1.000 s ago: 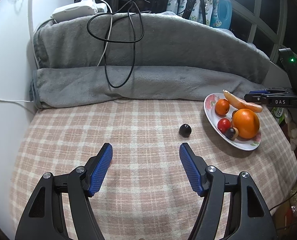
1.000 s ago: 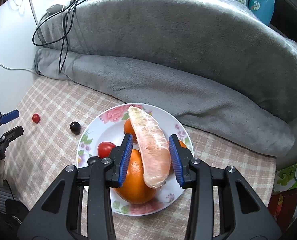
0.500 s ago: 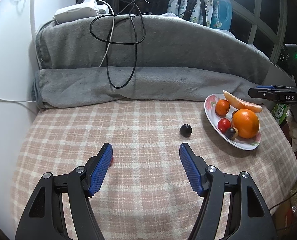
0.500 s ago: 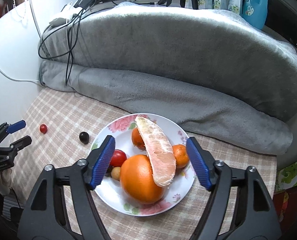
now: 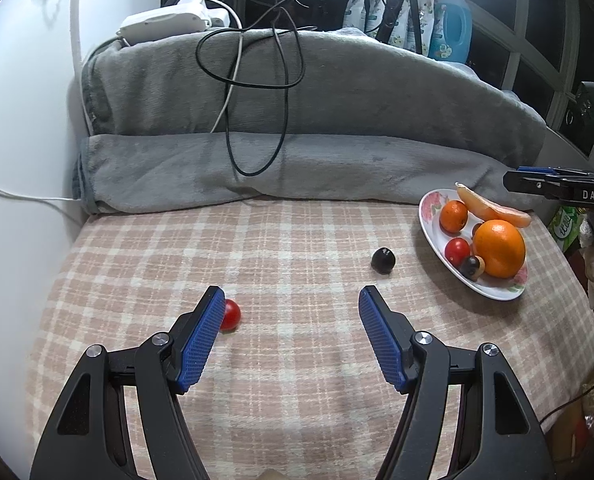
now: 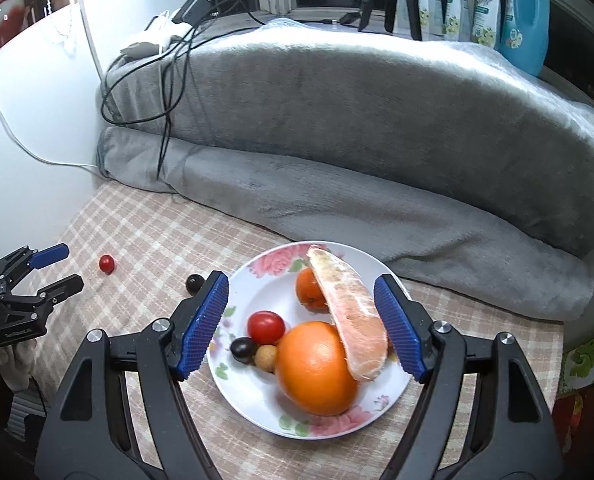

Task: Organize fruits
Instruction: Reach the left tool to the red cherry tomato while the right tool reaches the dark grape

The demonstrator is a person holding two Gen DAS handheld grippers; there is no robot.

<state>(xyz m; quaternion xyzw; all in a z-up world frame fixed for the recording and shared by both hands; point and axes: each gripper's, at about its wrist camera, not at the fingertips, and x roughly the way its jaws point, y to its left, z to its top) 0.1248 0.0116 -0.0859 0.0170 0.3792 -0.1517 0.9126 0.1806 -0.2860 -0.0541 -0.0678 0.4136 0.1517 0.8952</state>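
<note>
Pink checked cloth point(image 5: 297, 360) covers the table, backed by a grey blanket point(image 5: 297, 88). Left to right: the left gripper point(image 5: 291, 334) is held wide and empty, a red cherry tomato point(image 5: 230, 314) just beside its left pad; that round fruit could be nudged and rolled away. A dark fruit point(image 5: 383, 260) lies loose near the plate point(image 6: 237, 304). The right gripper point(image 6: 301, 320) is spread wide above it, holding nothing; the pomelo segment point(image 6: 347, 316), leaning on the orange point(image 6: 317, 368), might slide off. "DAS" is read on the right gripper.
</note>
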